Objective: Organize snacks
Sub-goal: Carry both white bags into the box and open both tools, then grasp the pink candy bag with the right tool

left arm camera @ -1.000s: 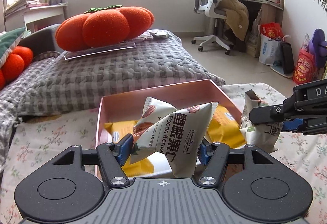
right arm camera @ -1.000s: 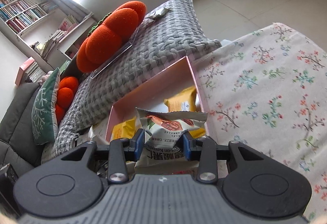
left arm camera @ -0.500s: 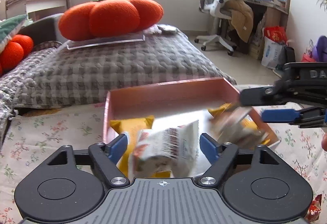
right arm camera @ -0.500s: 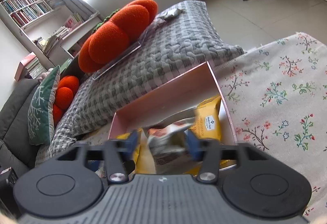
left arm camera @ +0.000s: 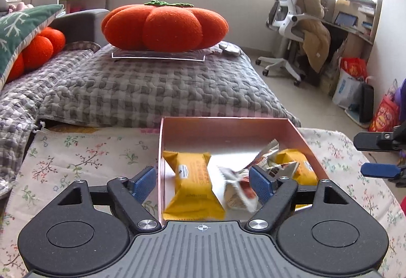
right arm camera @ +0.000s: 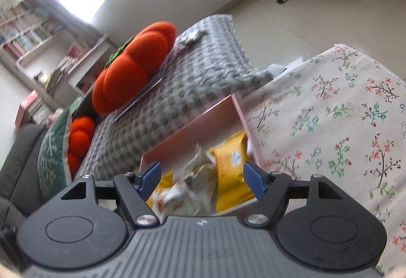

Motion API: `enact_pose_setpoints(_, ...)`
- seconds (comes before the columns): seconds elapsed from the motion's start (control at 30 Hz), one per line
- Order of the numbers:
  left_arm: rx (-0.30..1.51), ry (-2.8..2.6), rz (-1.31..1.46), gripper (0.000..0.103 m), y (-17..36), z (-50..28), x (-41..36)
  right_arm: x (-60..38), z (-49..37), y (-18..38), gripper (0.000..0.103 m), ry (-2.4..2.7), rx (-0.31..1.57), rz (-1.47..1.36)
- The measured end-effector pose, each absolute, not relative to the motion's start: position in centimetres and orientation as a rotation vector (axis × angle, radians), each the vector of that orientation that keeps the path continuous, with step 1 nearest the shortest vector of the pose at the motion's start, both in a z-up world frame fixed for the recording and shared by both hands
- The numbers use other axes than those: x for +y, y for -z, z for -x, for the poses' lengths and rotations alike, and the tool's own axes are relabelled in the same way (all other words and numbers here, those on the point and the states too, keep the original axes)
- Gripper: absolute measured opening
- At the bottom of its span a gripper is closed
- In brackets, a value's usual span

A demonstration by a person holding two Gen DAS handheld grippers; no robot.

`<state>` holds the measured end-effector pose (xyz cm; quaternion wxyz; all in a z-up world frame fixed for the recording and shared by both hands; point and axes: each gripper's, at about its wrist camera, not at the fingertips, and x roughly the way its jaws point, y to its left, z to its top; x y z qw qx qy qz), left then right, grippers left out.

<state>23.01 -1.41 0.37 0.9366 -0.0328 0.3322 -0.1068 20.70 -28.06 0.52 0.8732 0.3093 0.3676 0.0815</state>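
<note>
A pink box [left arm camera: 228, 125] sits on the floral tablecloth; it also shows in the right wrist view [right arm camera: 203, 123]. Inside lie two yellow snack packs [left arm camera: 195, 184] [left arm camera: 297, 161] and two white pecan-kernel packets [left arm camera: 238, 189] [left arm camera: 274, 163]. In the right wrist view the yellow pack [right arm camera: 232, 163] and the white packets [right arm camera: 198, 179] lie in the box. My left gripper [left arm camera: 203, 180] is open and empty just above the box's near edge. My right gripper [right arm camera: 201, 176] is open and empty over the box; its fingers [left arm camera: 378, 155] show at the right edge of the left wrist view.
A grey checked quilt [left arm camera: 152, 90] lies behind the box with an orange pumpkin cushion [left arm camera: 165, 24] on it. A desk chair [left arm camera: 294, 32] and bags [left arm camera: 350, 80] stand at the back right. The floral cloth [right arm camera: 342, 125] spreads right of the box.
Both grippers opened and let go of their white pecan packets, which dropped into the pink box. Both grippers then drew back, the right one moving off to the right.
</note>
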Motion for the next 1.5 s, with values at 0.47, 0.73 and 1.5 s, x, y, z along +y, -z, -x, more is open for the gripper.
enact_pose_setpoints(0.47,0.837,0.173,0.001,0.083,-0.3,-17.9,-0.9,-27.1,-16.3,-1.6,0.081,-0.130,0.884,-0.380)
enact_pose_setpoints(0.73,0.904,0.222,0.011,0.084,0.4,-14.2,-1.2,-26.3,-13.3,-1.1,0.083,-0.156,0.944,-0.397)
enact_pose_setpoints(1.5,0.984,0.147,0.035,0.086,3.4,-9.6,1.3,-21.4,-9.8,2.7,0.068,-0.273,1.131,-0.262)
